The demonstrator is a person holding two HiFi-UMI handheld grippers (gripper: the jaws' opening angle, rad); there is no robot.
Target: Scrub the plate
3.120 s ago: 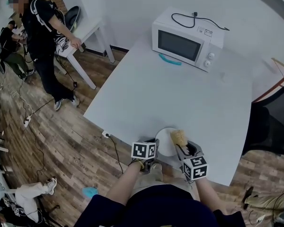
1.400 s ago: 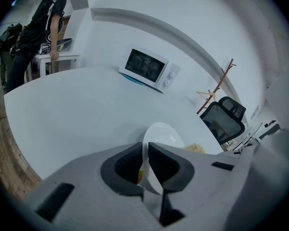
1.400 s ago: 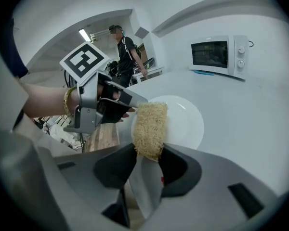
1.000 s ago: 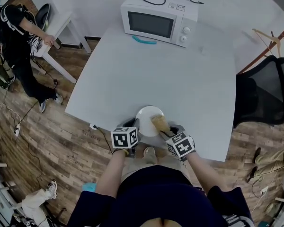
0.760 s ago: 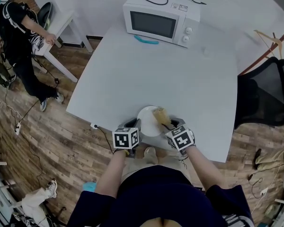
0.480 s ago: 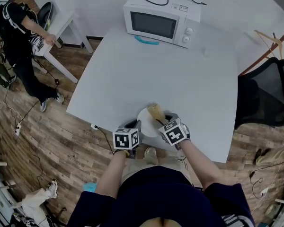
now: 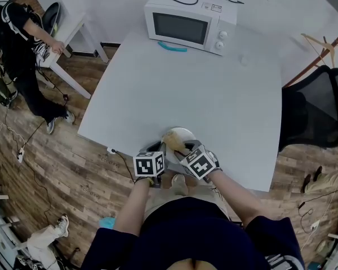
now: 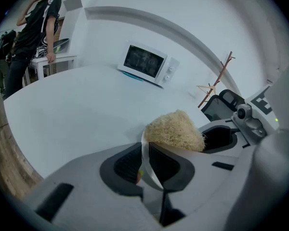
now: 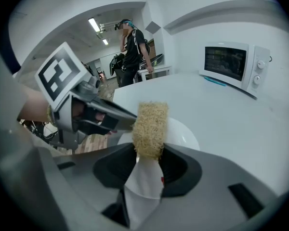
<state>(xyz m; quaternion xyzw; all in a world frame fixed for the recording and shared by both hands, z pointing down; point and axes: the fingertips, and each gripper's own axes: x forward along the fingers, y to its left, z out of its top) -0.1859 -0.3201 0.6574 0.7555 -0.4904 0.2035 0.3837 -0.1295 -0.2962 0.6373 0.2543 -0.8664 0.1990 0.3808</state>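
At the near edge of the table, the left tool is pinching the near-left rim of the plate while the right tool, pinching a sponge lengthwise, is holding it over the plate just beside that grip.

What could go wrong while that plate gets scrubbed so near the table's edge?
The left gripper pinches only the thin rim of the plate, so pressure from the scrubber in the right gripper might twist it loose. It lies near the table edge; a slip could send it off.
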